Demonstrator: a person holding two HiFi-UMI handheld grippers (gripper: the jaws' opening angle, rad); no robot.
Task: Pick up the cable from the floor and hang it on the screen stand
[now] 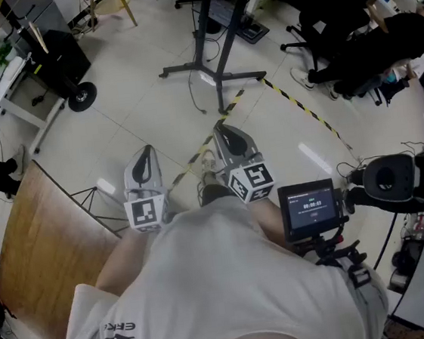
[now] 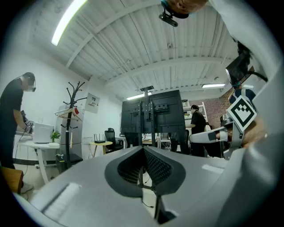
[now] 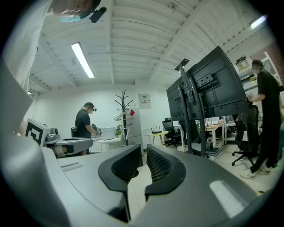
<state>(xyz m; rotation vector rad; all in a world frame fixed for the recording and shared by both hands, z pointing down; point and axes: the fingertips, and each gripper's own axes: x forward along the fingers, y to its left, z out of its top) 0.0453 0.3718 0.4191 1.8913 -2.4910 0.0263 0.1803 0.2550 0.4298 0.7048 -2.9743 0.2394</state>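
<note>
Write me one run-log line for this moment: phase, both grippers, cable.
phase: before pickup | left gripper: shut, empty | right gripper: slightly open, empty | cable: on floor by screen stand base

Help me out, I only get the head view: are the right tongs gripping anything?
Observer: No. The right gripper view shows the right tongs a little apart, with nothing between them.
Operator: And the left?
Observer: The left tongs are closed at the tips and also empty.
Operator: Which way do they point?
Observer: Both point level across the room toward the screen stand, not downward.
</note>
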